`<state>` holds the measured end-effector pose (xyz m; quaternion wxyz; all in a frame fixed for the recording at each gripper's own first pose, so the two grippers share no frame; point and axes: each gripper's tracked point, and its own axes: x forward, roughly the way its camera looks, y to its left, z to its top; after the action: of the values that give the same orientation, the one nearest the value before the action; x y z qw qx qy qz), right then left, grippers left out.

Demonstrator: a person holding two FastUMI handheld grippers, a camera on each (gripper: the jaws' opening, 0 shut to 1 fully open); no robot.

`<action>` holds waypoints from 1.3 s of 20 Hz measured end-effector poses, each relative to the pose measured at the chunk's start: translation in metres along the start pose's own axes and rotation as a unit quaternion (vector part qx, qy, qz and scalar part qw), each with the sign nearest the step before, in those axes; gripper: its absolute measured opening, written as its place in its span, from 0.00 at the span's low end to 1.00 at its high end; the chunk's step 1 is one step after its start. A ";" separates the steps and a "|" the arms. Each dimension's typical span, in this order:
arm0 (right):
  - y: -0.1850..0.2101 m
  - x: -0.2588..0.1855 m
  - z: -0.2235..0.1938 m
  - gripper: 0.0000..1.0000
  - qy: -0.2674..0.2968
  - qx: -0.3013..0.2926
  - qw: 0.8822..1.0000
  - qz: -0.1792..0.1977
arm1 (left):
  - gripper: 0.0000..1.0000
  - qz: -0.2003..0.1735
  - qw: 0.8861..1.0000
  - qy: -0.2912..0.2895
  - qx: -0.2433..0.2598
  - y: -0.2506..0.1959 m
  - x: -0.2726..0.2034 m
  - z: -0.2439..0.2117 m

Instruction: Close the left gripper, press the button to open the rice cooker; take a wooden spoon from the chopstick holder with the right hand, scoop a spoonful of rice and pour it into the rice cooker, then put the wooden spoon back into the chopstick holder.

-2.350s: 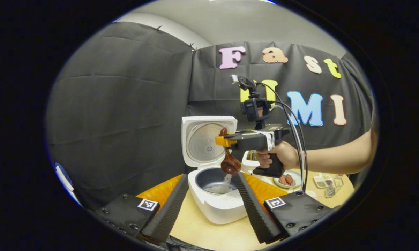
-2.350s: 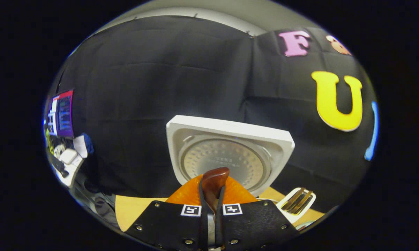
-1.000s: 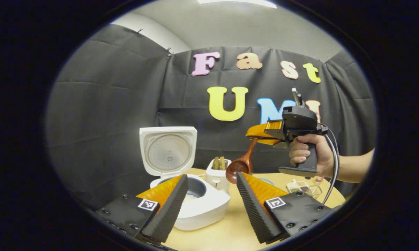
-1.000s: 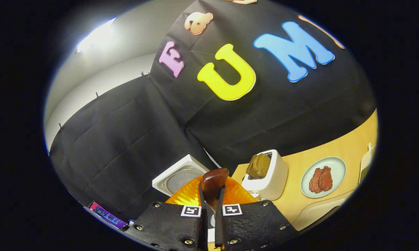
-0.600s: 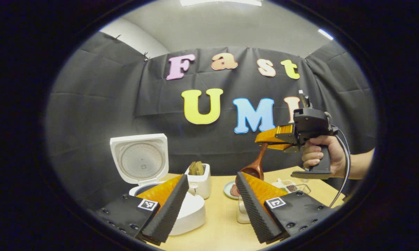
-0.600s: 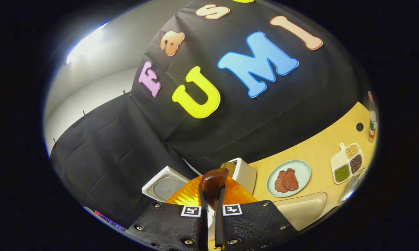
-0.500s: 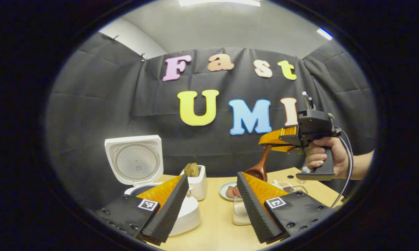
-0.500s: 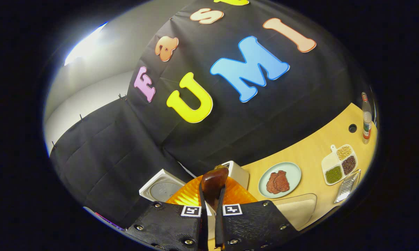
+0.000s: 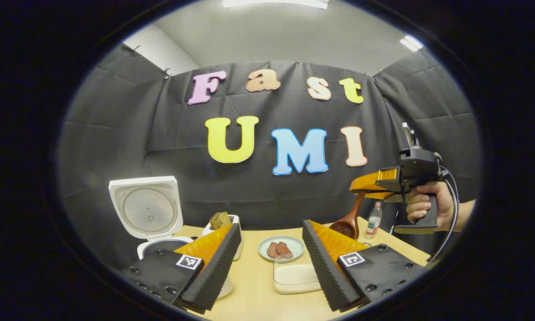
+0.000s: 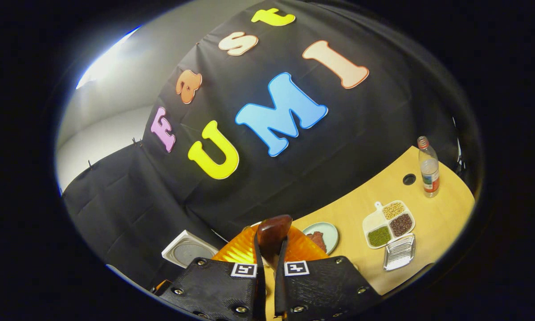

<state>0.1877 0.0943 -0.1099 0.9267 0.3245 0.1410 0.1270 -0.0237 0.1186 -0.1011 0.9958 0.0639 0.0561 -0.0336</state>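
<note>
Table (image 9: pixel 258 285) first: it carries the rice cooker (image 9: pixel 148 209) at far left, lid up, pot rim just showing beside your left gripper (image 9: pixel 267 263). Over the last couple of seconds the cooker slid from dead centre of the left gripper view out to the edge, so you've swung both hands rightward, away from it. Rice went in earlier (spoon was tipped over the pot then), so I'd call the pour done and this the return leg.

Toaster (image 9: pixel 225 225) next to the cooker, then a pale lidded box (image 9: pixel 294 278) near you and a plate of meat (image 9: pixel 281 249) behind it.

Your right gripper (image 9: pixel 361 185) is now well right of the plate, held high, fingers pinching the wooden spoon (image 9: pixel 349 223) by its handle; bowl hangs down, above the table. In the right gripper view the handle end (image 10: pixel 274 232) sticks up between the closed fingers, grip looks solid.

Left gripper fingers are spread apart, holding nothing.

Chopstick holder: can't pick it out. Small stuff at right: divided dish of beans (image 10: pixel 390 223), metal tray (image 10: pixel 398 258), bottle (image 10: pixel 429 167). Find the holder before you lower.
</note>
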 end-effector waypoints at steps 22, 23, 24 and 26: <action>-0.210 0.010 -0.014 0.08 -0.014 -0.066 0.971 -0.230 | 0.92 0.038 0.999 0.029 0.027 -0.024 -0.016 0.015; -0.216 0.014 -0.018 0.08 -0.010 -0.066 0.970 -0.235 | 0.92 0.042 0.998 0.029 0.026 -0.025 -0.018 0.015; -0.221 0.017 -0.027 0.08 -0.007 -0.066 0.968 -0.241 | 0.94 0.046 0.998 0.032 0.026 -0.024 -0.020 0.015; -0.233 0.022 -0.034 0.08 -0.005 -0.060 0.965 -0.254 | 0.98 0.051 0.997 0.042 0.030 -0.024 -0.022 0.008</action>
<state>0.2303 -0.0554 -0.2875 0.9471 0.2222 0.2058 -0.1058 -0.0462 0.0947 -0.0935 0.9906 0.0979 0.0938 0.0179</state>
